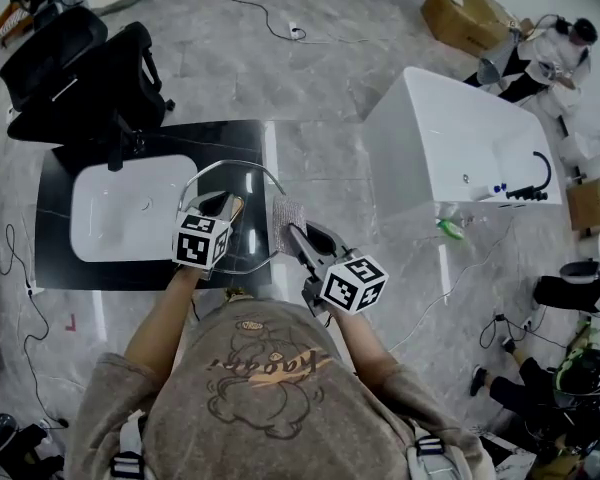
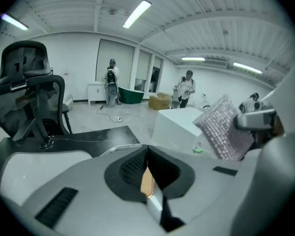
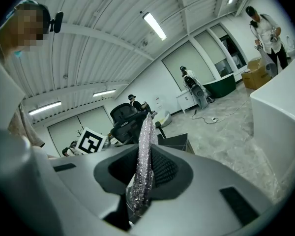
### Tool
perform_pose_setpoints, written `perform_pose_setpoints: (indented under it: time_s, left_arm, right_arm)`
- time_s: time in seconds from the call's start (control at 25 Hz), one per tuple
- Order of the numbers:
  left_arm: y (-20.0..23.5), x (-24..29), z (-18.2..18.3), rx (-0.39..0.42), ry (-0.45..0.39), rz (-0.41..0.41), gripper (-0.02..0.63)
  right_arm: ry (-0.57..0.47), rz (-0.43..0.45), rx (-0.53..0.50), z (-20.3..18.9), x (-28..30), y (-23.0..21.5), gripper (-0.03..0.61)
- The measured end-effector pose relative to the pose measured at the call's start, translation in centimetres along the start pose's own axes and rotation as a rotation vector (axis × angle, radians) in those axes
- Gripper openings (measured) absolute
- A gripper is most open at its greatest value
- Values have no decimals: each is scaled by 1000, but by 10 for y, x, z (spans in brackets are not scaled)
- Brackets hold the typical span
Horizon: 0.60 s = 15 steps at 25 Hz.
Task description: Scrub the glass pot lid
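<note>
Your left tongs are pressed together on the handle of the glass pot lid, which is held over the black table, beside the white basin. Your right tongs pinch a silvery scouring cloth, just beside the lid's rim

My left gripper hides the lid's near rim, and its own view gives me only a sliver of that rim. Right of the lid, the scrubber's lower end is buried in the right gripper
</note>
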State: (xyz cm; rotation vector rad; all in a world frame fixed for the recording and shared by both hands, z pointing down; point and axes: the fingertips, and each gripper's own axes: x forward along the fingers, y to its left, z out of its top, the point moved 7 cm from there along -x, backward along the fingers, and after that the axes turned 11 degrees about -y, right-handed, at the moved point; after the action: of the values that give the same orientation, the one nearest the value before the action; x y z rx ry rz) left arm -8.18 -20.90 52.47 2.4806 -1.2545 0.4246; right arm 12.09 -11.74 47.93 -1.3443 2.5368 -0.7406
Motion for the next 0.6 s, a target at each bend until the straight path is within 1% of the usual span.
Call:
perform_pose_setpoints:
  time_s: [0.08, 0.16, 0.32, 0.44, 0.6]
  left_arm:
    - [-4, -17, 14, -17, -76, -32, 18]
    - [-8, -36, 25, -7, -151, -51, 17]
    - [-11, -76, 34, 5, -292, -49, 18]
    - [-11, -99, 32, 9, -355, -4, 17]
    - [-13, -114, 25, -8, -390, 31, 17]
  right_arm:
    - [-7, 9, -10, 1, 5, 4, 80]
    - [-16, 20, -30, 2, 10, 9, 80]
    - [-31, 52, -97, 5, 19, 23, 80]
    - [-35, 81, -118, 6, 23, 30, 80]
    - [-26, 108, -127, 5, 29, 36, 80]
